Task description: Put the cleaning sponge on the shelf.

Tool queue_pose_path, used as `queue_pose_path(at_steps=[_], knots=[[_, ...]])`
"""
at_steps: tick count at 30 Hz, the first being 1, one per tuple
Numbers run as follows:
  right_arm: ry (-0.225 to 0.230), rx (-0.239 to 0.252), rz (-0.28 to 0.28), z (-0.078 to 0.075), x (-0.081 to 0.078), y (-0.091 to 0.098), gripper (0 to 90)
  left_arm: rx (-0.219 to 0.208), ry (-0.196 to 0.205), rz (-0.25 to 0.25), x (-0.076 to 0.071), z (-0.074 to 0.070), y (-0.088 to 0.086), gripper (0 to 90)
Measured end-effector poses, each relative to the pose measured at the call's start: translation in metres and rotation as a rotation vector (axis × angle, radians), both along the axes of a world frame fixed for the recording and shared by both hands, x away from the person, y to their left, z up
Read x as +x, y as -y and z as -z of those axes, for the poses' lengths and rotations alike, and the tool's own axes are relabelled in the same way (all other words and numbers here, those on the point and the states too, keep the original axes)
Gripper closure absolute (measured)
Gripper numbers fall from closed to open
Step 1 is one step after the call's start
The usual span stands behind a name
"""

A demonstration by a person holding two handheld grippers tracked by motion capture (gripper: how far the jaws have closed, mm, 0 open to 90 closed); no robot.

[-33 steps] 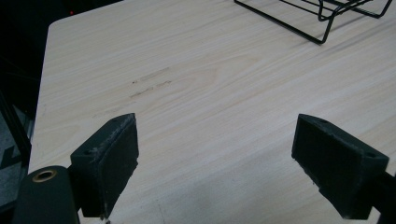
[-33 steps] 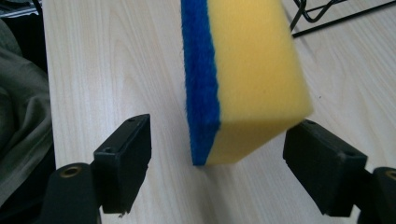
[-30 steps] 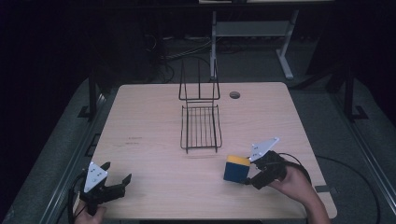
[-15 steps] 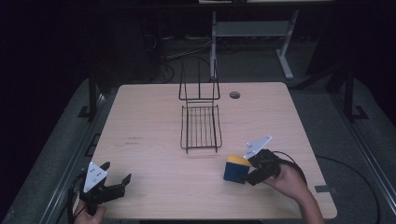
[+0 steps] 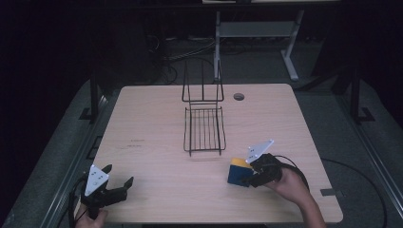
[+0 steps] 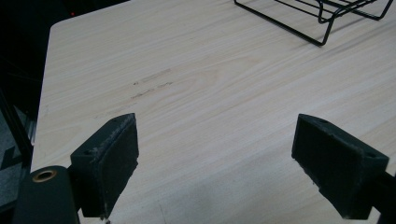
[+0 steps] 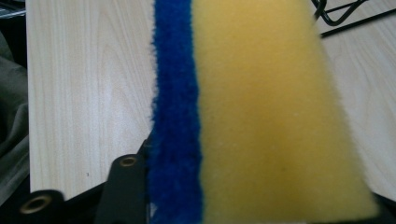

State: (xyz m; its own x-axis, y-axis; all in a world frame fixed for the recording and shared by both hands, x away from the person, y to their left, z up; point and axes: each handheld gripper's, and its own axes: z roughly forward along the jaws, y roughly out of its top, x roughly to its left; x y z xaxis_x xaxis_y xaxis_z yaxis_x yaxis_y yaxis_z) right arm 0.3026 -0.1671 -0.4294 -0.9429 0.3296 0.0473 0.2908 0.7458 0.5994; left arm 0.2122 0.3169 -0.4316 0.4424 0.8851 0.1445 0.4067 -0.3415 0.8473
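Right gripper (image 5: 244, 178): held in the person's right hand (image 5: 285, 183) near the table's front right; its jaws are closed against a yellow-and-blue sponge (image 5: 236, 170), with the grey three-cornered plate (image 5: 259, 150) tilted up above them.
Right gripper view: the sponge (image 7: 261, 116) stands between the jaws, blue scouring layer on the view's left, yellow foam on the right; one black jaw lies against the blue face at lower left.
Left gripper (image 5: 114, 183): held at the table's front left corner, jaws spread wide with nothing between them; its own grey plate (image 5: 96, 178) faces up.
Left gripper view: two black pads (image 6: 109, 161) stand well apart over bare wood, with faint dark scuff marks (image 6: 152, 84) on the surface beyond them.
Sponge location: front right of the table, just in front and to the right of the wire rack; whether it touches the tabletop cannot be told.
Wire rack (image 5: 204, 126): black, near the table's centre, its flat grid tray toward the person and an upright back frame at the far end.
Table (image 5: 157, 109): pale wood, with a round dark grommet (image 5: 238, 96) near the far edge.
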Motion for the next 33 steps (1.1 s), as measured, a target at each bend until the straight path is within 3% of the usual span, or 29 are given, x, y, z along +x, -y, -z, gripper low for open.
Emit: queue_pose_path(at_steps=[5, 19, 33], knots=[[0.006, 0.003, -0.013, -0.001, -0.002, 0.0, 55.8, -0.001, 0.002, -0.001, 0.0, 0.0, 0.0, 14.1], [0.01, 0.035, -0.041, -0.015, 0.001, -0.002, 56.1, 0.002, -0.001, 0.002, 0.0, 0.0, 0.001, 14.1], [0.016, 0.037, -0.069, -0.025, 0.009, -0.008, 56.2, 0.001, -0.001, 0.002, 0.001, 0.0, 0.001, 14.1]])
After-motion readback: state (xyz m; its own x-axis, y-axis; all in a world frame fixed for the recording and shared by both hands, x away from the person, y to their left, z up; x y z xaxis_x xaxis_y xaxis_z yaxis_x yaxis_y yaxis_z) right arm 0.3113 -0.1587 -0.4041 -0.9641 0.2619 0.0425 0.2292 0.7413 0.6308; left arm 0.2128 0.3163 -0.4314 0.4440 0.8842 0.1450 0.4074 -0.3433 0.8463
